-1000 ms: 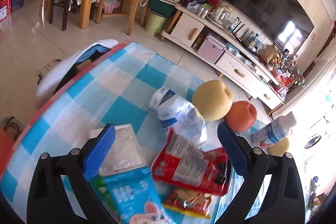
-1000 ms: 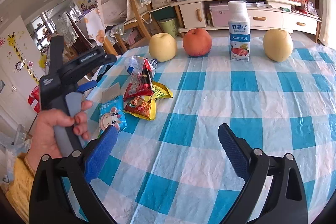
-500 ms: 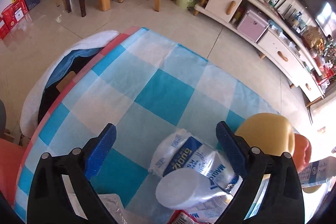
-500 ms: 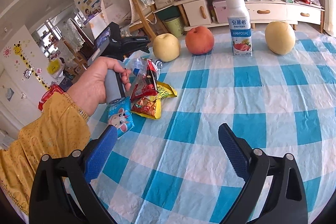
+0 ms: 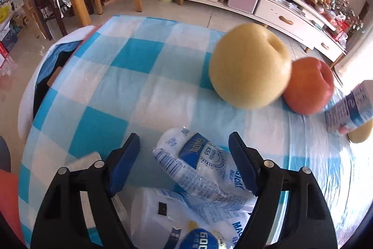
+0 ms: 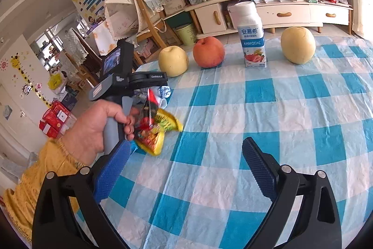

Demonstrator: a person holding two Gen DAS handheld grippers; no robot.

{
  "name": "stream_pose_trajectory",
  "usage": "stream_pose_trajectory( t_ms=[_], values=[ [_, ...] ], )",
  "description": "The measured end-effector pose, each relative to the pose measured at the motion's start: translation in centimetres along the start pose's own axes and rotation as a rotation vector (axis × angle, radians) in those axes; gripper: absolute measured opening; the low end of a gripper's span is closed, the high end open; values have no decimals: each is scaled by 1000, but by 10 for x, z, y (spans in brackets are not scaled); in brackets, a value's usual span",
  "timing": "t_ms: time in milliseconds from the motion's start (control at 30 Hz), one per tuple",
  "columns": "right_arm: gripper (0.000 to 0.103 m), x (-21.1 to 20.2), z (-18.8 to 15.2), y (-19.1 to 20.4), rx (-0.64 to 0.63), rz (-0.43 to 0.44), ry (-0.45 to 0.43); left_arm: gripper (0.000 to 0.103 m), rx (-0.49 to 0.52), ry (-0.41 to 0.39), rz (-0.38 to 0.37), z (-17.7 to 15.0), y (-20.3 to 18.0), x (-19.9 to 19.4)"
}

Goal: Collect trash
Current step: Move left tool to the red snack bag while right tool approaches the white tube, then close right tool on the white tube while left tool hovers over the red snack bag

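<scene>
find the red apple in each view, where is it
Left wrist view: red apple at the right, just behind the yellow pear.
Right wrist view: red apple upper centre, between the yellow pear and the milk bottle.
Shared landmark: that pear beside it.

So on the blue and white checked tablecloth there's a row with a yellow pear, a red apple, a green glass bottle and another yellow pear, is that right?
Not quite. The third item in the row is a white yoghurt drink bottle with a blue band, not a green glass bottle. The right wrist view shows it standing on the blue and white checked tablecloth between the red apple and the right-hand yellow pear, with the other yellow pear at the left end.
</scene>
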State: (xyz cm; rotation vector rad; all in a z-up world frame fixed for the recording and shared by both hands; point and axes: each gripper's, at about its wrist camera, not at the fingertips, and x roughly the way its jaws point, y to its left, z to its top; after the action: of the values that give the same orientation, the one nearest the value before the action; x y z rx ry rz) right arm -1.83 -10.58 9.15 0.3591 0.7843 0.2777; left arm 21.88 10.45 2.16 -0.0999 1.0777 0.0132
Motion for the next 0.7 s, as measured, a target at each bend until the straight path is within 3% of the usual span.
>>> stream_pose_trajectory(
  t_ms=[267,500,700],
  values=[
    [96,-2,5,-12,-33,-81,-4,79,68,1,-138,-76,-37,-39],
    [96,0,6,-27,-17,-125,24,79,102,18,-320,-137,-60,-72],
    [96,10,0,-32,-20,-123,92,79,43,-101,-317,-161,-23,-115]
  ],
)
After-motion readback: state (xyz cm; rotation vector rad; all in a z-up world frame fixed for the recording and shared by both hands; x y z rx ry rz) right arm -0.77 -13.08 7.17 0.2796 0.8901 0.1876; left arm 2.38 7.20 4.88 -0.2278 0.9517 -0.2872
